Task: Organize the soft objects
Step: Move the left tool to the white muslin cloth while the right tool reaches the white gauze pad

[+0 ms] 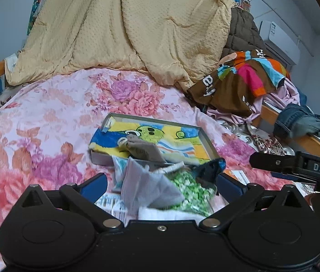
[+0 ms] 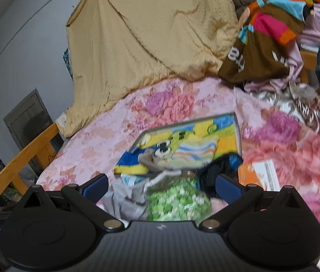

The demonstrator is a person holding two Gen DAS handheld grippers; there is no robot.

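Left wrist view: both the left gripper (image 1: 161,187) and right gripper (image 2: 161,187) gape, released, over crumpled socks (image 1: 151,188) beside the towel-filled tray (image 1: 205,136); pink bedspread (image 1: 46,113) leftward lies bare.

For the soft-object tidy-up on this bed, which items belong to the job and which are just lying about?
Job:
shallow grey box holding a yellow-and-blue cartoon towel
grey sock
light grey cloth
green-and-white patterned fabric

Lying about:
beige quilt
brown multicoloured striped garment
blue jeans
orange-and-white booklet
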